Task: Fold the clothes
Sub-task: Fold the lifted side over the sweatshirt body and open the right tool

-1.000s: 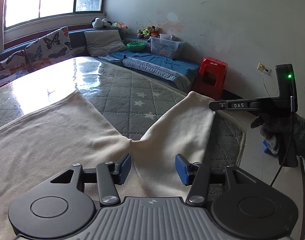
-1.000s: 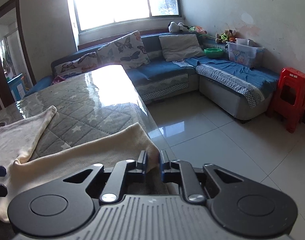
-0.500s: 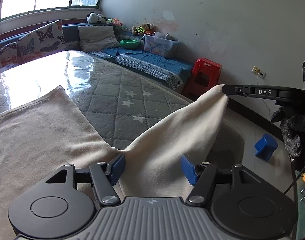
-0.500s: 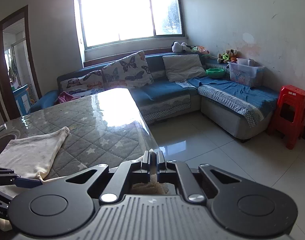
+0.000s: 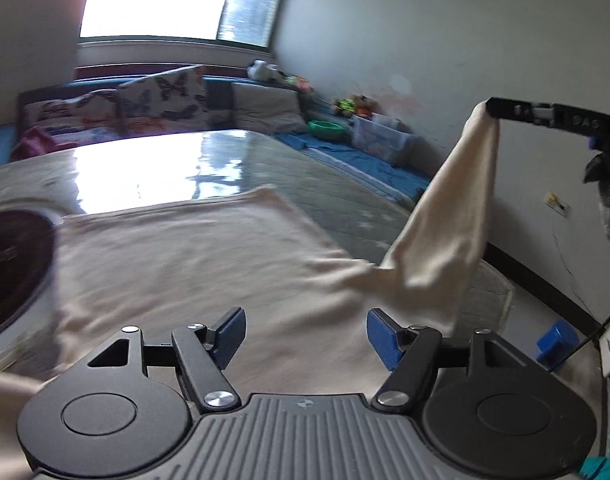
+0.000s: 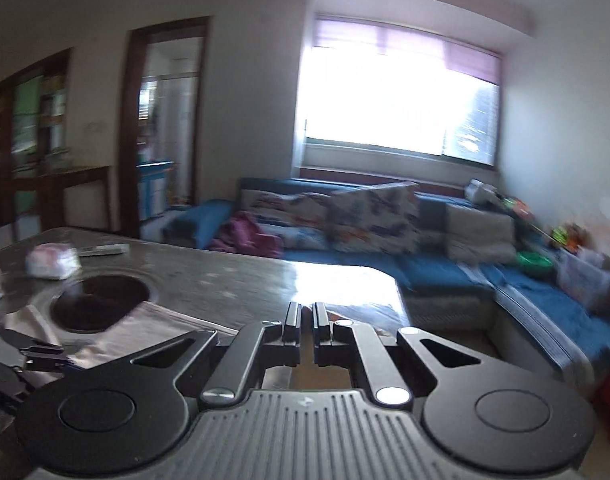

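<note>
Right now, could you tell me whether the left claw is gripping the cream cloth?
No, the left claw stands open above the cream cloth, its blue pads apart and clamping nothing.

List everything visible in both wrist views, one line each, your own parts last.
cream garment: one, cream, spread on the table, one corner lifted high at right
table: one, grey star-quilted cover under a glossy top
round dark inset: one, dark, set in the table
sofa: one, blue, under the window
butterfly cushions: two, white patterned, on the sofa
grey cushion: one, on the sofa
green bowl: one, on the sofa ledge
clear storage box: one, by the wall
left gripper: blue fingers open over the garment, just opening
right gripper: shut on the lifted corner
</note>
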Demonstrator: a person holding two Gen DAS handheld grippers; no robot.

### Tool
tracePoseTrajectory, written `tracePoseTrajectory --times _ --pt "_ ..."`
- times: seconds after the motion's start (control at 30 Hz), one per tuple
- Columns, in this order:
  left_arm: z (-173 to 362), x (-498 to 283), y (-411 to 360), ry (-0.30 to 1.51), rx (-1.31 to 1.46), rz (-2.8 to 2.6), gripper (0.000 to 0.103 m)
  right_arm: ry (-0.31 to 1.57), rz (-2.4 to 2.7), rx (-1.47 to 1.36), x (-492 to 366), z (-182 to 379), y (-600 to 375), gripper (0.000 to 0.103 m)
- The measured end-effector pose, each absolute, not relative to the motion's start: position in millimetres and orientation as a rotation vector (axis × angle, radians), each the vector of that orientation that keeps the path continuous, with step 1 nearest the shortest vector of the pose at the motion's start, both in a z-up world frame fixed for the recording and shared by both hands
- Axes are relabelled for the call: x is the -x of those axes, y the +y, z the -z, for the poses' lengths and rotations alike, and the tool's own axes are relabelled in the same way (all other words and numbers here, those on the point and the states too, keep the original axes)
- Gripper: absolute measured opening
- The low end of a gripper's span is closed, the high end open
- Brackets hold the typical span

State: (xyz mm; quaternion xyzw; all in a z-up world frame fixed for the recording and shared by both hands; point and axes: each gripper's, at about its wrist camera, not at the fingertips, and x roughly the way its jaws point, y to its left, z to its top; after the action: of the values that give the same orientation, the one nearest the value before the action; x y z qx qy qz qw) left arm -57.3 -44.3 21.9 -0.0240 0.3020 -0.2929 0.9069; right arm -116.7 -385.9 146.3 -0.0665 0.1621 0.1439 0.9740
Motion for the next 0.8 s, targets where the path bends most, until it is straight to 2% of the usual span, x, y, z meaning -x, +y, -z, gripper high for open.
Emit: tracePoseTrajectory --times 0.17,0.3,0.5,0.63,0.7,0.73,0.8 --pt "-18.8 75.7 -0.7 0.617 0.109 0.502 0.07 0.377 -0.529 0.224 95.0 -133.6 -295.4 0.005" --pt "-15.3 88.8 20.8 0.618 0.14 0.447 0.07 0.47 -0.681 0.278 85.6 -101.5 -235.8 0.005" --pt "-11.1 101.9 33.4 0.62 0.17 0.419 0.069 0.578 -0.811 0.268 90.9 -63.7 -197.6 0.007" --pt "-10.5 103.7 30.1 0.62 0.158 0.419 0.069 0.581 -0.812 0.27 99.6 -63.3 -206.1 0.018" --pt "-11.6 102.9 27.3 0.617 0.151 0.42 0.069 0.563 -0.788 0.28 105.5 -69.6 -218.4 0.034" --pt "-12.7 102.8 25.4 0.611 0.147 0.422 0.069 0.556 -0.764 0.285 108.2 -71.6 -226.5 0.048" --pt "-14.5 101.6 20.5 0.601 0.137 0.432 0.065 0.554 -0.692 0.29 112.5 -71.8 -247.3 0.051"
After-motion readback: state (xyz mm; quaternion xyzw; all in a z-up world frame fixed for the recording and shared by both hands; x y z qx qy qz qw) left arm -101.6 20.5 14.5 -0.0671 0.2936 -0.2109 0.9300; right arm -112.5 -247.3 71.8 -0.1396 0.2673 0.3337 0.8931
